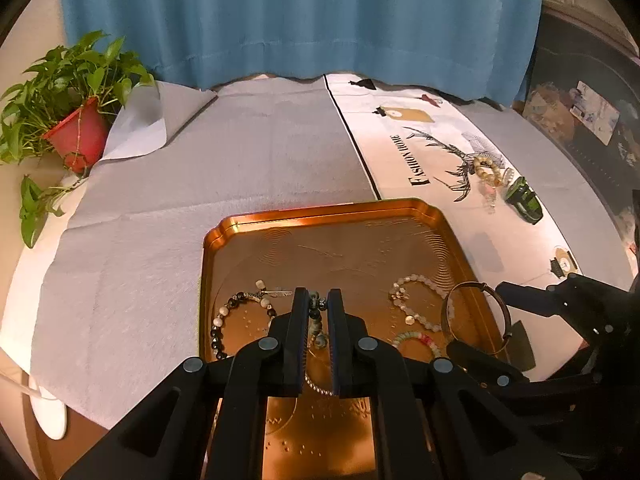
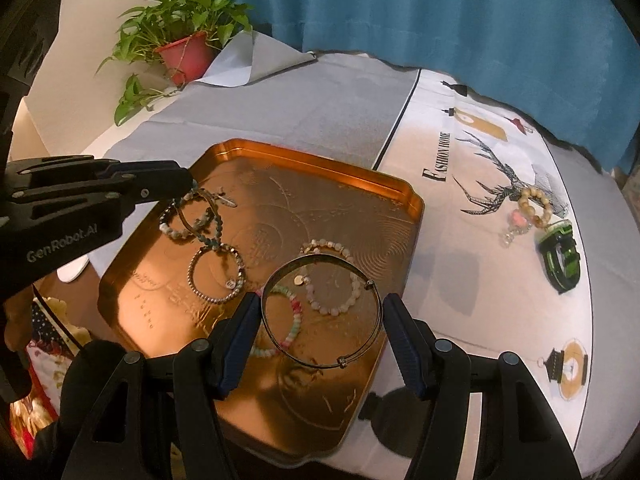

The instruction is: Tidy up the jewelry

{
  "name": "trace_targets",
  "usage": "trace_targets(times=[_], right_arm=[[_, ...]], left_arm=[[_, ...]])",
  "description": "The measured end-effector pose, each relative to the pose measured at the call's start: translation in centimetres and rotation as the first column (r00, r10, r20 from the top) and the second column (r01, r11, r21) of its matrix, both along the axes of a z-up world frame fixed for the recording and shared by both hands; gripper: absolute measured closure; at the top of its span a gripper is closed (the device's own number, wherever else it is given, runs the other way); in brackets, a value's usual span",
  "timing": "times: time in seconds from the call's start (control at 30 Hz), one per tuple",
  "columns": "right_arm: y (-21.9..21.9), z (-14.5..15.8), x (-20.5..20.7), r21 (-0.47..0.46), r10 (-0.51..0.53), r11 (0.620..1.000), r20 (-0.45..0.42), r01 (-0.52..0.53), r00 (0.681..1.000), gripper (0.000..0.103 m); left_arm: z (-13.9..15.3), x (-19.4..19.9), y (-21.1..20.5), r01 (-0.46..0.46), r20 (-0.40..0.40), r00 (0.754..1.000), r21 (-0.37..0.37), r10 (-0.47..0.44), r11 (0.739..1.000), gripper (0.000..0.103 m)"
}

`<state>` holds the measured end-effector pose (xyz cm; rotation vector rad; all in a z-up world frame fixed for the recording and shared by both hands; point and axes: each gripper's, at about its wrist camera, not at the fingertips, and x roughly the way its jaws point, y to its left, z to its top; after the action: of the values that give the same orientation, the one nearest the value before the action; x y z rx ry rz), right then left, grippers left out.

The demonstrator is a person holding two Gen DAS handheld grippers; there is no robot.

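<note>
Jewelry sits mostly on the copper tray (image 2: 360, 184), which lies on a grey tablecloth (image 1: 240, 160) beside a white runner printed with a deer and "FASHION HOME" (image 2: 440, 216).

Your right gripper (image 2: 322, 314) holds a thin metal bangle (image 2: 320, 364) above the tray's near right part. Its jaws press the ring's left and right sides, so the hoop spans the gap with its flat face turned up toward the camera. Seen from the left wrist, the same bangle (image 1: 502, 308) stands almost on edge over the tray's right rim.

Your left gripper (image 1: 318, 308) has its jaws nearly together, pinching a dark beaded bracelet (image 1: 316, 306) at the tray's near left side. From the right wrist, that bracelet (image 2: 212, 216) hangs from the fingertips as a loop reaching toward the tray's centre.

Lying flat in the tray: a black and white bead bracelet (image 1: 224, 316) on the left, a twisted silver ring-shaped bracelet (image 2: 216, 272) near the middle, a pale bead bracelet with a small gold charm (image 2: 332, 308) toward the right, and a pastel green and pink bead bracelet (image 2: 294, 320) just beside it, partly under the bangle.

Out on the runner, well apart from the tray, rests a cream bead bracelet with a pink tassel (image 2: 534, 204), its tassel trailing toward you. Just beside it lies a green and black watch (image 2: 560, 256), its strap running roughly front to back.

A potted plant in a red pot (image 1: 76, 132) stands at the far left corner, before a blue curtain (image 1: 300, 16).
</note>
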<state>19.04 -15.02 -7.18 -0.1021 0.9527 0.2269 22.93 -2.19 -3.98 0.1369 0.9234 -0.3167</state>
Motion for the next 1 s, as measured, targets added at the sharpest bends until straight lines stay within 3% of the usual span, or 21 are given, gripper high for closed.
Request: trace_targets(times=[0.13,0.2,0.27,0.37,0.6,0.77,1.0], right_arm=[[0.3,-0.6,0.7,-0.005,0.006,1.000,-0.014,-0.007,1.000,0.039],[0.6,-1.3,1.1,-0.030,0.010,0.999,-0.045,-0.012,0.999,0.035],[0.8,-1.7,0.8,-0.062,0.006,0.998,-0.058,-0.010,0.998,0.019],[0.6,-1.6,-0.3,-0.069,0.009,0.998,-0.061,-0.014,0.998,0.015],[-1.3,0.4,-4.7,-0.054,-0.043,0.998,-0.063,0.040,0.997,0.015],[-2.7,2.9,-8.5,-0.057,-0.086,0.995,-0.017,0.085,0.996,0.015],[-5.4,6.6,-14.5,-0.026,-0.161,0.986,0.043,0.163,0.986,0.015]], left_arm=[[-0.9,0.9,-0.1,0.006,-0.026,1.000,0.020,-0.005,1.000,0.094],[-1.4,1.2,-0.1,0.003,-0.052,0.999,0.033,-0.001,0.999,0.074],[-1.9,1.2,-0.2,-0.034,-0.083,0.996,0.081,0.041,0.996,0.004],[-1.9,0.2,0.0,-0.067,-0.066,0.995,0.114,0.074,0.991,0.002],[-0.9,-3.3,0.0,-0.066,-0.149,0.986,0.086,0.079,0.994,0.002],[1.8,-6.8,-1.1,-0.049,-0.151,0.987,0.063,0.058,0.997,0.002],[6.7,-13.0,-2.2,-0.028,-0.085,0.996,0.034,0.030,0.999,0.002]])
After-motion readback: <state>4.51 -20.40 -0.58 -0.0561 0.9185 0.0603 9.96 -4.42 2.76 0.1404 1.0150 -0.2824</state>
